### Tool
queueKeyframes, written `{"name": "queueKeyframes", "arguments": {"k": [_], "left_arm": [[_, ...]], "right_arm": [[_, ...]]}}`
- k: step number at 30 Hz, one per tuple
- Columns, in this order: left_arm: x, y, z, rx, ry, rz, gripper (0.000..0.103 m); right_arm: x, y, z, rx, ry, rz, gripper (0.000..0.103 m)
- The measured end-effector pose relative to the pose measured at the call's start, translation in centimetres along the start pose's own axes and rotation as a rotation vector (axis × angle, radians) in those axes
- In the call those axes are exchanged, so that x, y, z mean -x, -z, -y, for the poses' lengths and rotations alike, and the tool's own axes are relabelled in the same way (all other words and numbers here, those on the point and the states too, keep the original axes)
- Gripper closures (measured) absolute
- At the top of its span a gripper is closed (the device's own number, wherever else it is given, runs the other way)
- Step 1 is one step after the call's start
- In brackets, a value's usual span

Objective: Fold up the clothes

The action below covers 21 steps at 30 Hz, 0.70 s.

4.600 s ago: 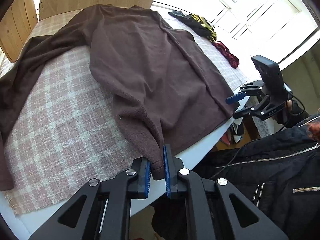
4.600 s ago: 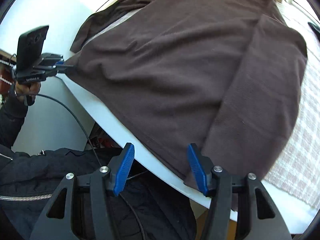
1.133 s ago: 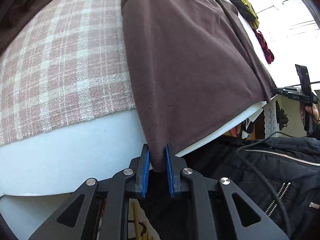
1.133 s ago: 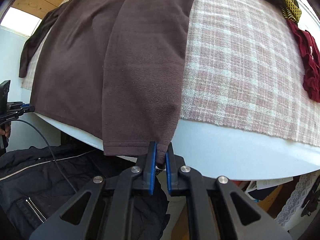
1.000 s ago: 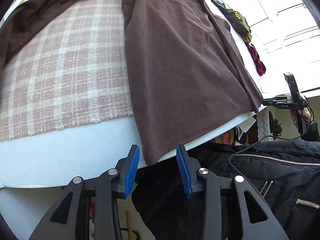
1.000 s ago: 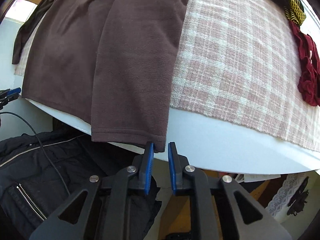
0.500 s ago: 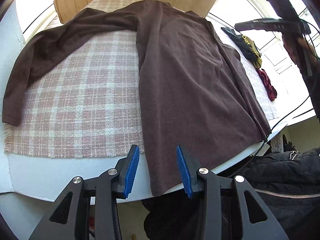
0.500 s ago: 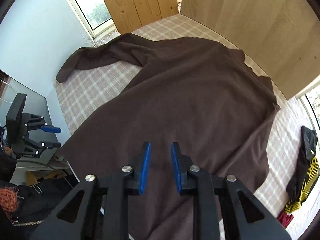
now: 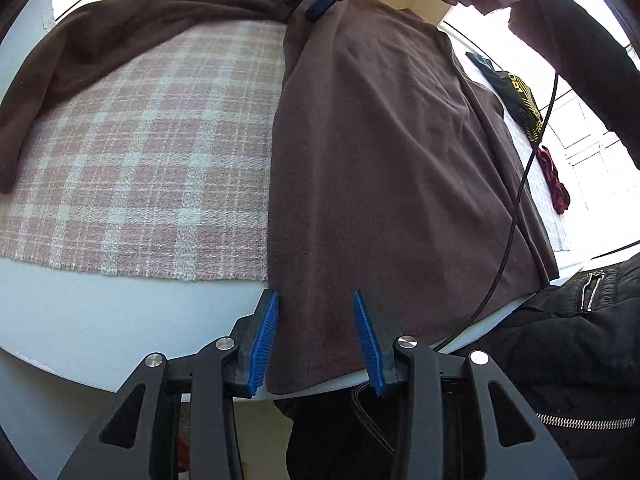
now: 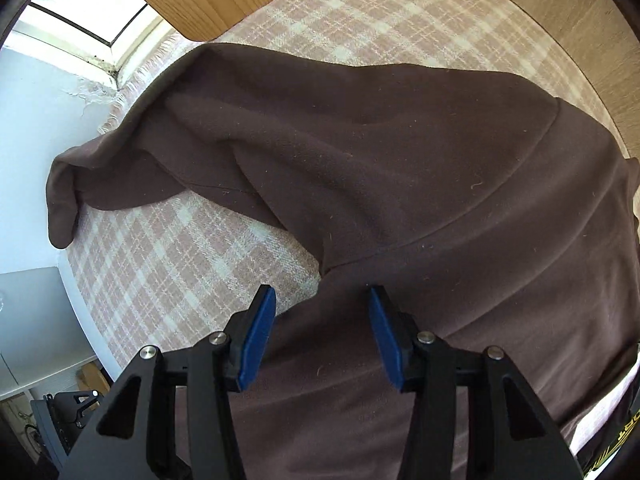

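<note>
Lying flat on the plaid cloth (image 9: 140, 152) over the bench (image 9: 100, 320), brown sweater (image 9: 380, 160) with hem hanging off the near edge. Left tool (image 9: 316, 340) gaping at hem; right tool (image 10: 320, 340) gaping above the armpit, gripping nothing.

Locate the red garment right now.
In the left wrist view, the red garment lies at the far right on the plaid cloth, beyond the brown sweater.
</note>
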<state>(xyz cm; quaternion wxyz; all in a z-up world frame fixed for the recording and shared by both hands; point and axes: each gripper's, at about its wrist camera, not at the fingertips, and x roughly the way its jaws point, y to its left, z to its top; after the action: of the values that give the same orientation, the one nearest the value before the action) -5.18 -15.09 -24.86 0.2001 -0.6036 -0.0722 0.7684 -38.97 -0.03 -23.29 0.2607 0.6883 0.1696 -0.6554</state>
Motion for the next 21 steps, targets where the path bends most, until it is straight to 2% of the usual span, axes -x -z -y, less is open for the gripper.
{"name": "queueKeyframes", "arguments": {"k": [1, 2, 5, 6, 8, 12, 13, 16, 17, 19, 21], "left_arm": [[-0.1, 0.1, 0.0, 0.005, 0.0, 0.0, 0.066], [-0.1, 0.2, -0.1, 0.01, 0.001, -0.001, 0.066], [-0.2, 0.5, -0.2, 0.022, 0.002, 0.0, 0.066], [-0.1, 0.5, -0.2, 0.024, 0.0, 0.0, 0.066], [-0.2, 0.7, 0.1, 0.018, -0.002, -0.002, 0.066], [-0.2, 1.2, 0.8, -0.002, -0.012, -0.008, 0.066], [-0.1, 1.3, 0.8, -0.001, -0.013, -0.007, 0.066], [0.7, 1.5, 0.5, 0.019, -0.009, 0.002, 0.066], [1.1, 1.6, 0.3, 0.033, -0.006, 0.006, 0.066], [2.0, 1.7, -0.4, 0.057, -0.014, 0.012, 0.066], [2.7, 1.7, -1.3, 0.082, -0.041, 0.025, 0.066]], "right_arm": [[-0.1, -0.1, -0.2, 0.017, 0.019, 0.001, 0.059], [-0.3, -0.1, -0.5, 0.033, 0.038, 0.001, 0.073], [-0.5, -0.2, -1.1, 0.077, 0.077, 0.003, 0.094], [-0.2, -0.1, -0.9, 0.073, 0.05, 0.009, 0.095], [1.1, 0.0, 0.1, 0.028, -0.04, 0.041, 0.096], [2.3, -0.6, 4.7, -0.249, -0.413, 0.094, 0.096], [1.8, -0.7, 5.5, -0.298, -0.465, 0.093, 0.096], [-0.2, -0.8, 6.4, -0.367, -0.509, 0.079, 0.096], [-0.7, -0.8, 6.4, -0.361, -0.492, 0.073, 0.095], [-0.2, -1.0, 5.0, -0.263, -0.354, 0.076, 0.094], [1.3, -0.7, 3.4, -0.173, -0.257, 0.088, 0.088]]}}
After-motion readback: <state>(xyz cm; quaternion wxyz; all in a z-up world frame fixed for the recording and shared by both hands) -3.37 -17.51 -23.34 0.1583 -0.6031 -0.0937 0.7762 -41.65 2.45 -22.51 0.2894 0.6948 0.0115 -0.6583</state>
